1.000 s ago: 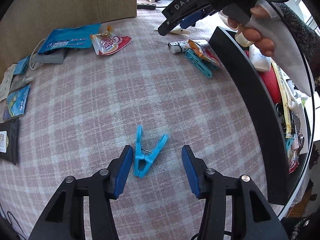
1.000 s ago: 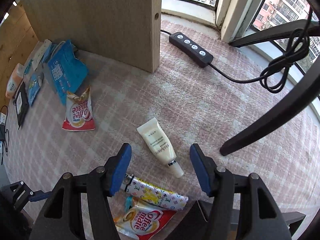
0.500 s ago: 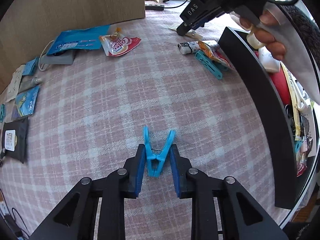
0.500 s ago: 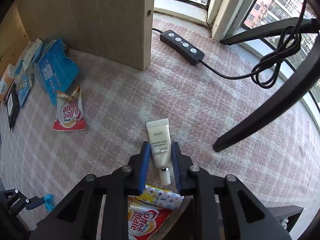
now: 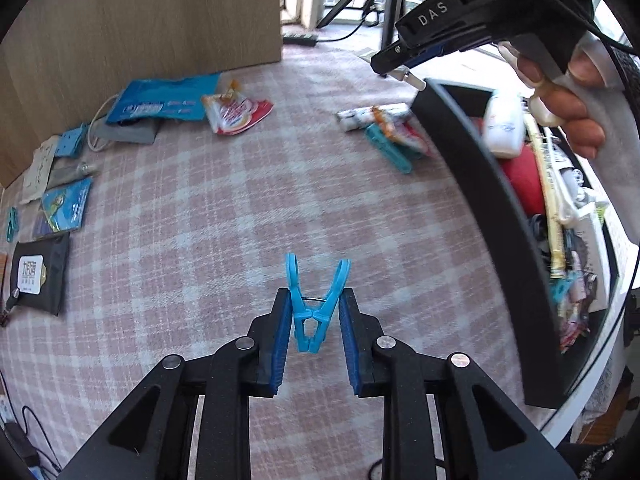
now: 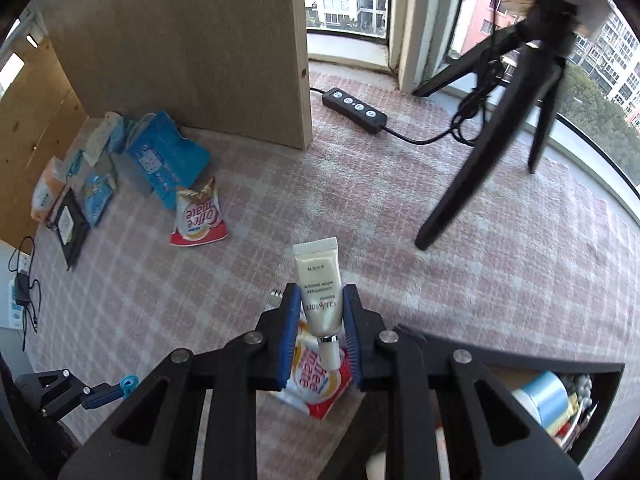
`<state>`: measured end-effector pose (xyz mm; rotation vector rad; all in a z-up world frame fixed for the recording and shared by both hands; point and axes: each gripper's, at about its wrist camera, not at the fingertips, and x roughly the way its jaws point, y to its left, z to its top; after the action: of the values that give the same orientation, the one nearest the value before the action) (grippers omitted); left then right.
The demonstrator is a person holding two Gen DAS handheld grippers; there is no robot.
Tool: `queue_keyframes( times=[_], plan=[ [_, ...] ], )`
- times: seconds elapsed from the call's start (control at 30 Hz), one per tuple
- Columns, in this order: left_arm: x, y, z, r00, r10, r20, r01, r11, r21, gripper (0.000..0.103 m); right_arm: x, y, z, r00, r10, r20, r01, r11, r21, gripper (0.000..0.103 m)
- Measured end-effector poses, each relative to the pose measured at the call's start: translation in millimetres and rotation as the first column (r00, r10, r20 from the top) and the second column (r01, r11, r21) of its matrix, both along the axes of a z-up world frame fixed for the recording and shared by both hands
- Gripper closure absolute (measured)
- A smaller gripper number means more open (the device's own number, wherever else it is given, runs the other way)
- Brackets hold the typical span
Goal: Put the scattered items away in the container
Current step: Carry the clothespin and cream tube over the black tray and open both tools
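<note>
Low in the left view, the left gripper [image 5: 314,326] pinches a blue plastic clothespin [image 5: 315,304] over checked cloth [image 5: 224,216]. The right gripper [image 6: 320,326] clamps a glossy cream tube [image 6: 320,292]. The black curved-walled container [image 5: 492,208] fills the right edge.

Tabletop [image 5: 248,208], pink-and-white plaid cloth, as I see it. Lying on it: blue pouch [image 5: 164,100]; Coffee-mate sachet [image 5: 236,110] just beside it; black packet [image 5: 38,276] near the left edge; teal clothespin [image 5: 388,148] against the black container [image 5: 480,208]; black power strip [image 6: 354,110]; tripod [image 6: 492,136] standing by the window.
</note>
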<state>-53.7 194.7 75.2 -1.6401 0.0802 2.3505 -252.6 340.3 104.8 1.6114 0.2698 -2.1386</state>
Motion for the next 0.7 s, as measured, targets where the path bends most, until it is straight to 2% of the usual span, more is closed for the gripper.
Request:
queue_keyframes(
  times=[0.2,0.3,0.5,0.7],
  plan=[
    [-2.8,28.6,27.3,0.997,-0.075,-0.03,0.076,0.996,0.039,0.081,15.8,37.4,22.6,0.998,-0.048,-0.039,0.048,0.999,-0.01,0.082],
    [15.0,57.4,44.0,0.989,-0.138,-0.048,0.141,0.988,0.06,0.081,22.7,67.3,32.2,0.994,-0.089,-0.059,0.09,0.996,-0.001,0.082],
    [31.2,128.8,62.8,0.958,-0.28,-0.065,0.285,0.953,0.101,0.081,44.2,136.5,50.7,0.977,-0.189,-0.094,0.191,0.981,0.016,0.082],
    [51.8,182.2,77.0,0.914,-0.397,-0.086,0.405,0.907,0.115,0.081,61.0,204.4,57.5,0.95,-0.297,-0.098,0.302,0.953,0.038,0.082]
  ],
)
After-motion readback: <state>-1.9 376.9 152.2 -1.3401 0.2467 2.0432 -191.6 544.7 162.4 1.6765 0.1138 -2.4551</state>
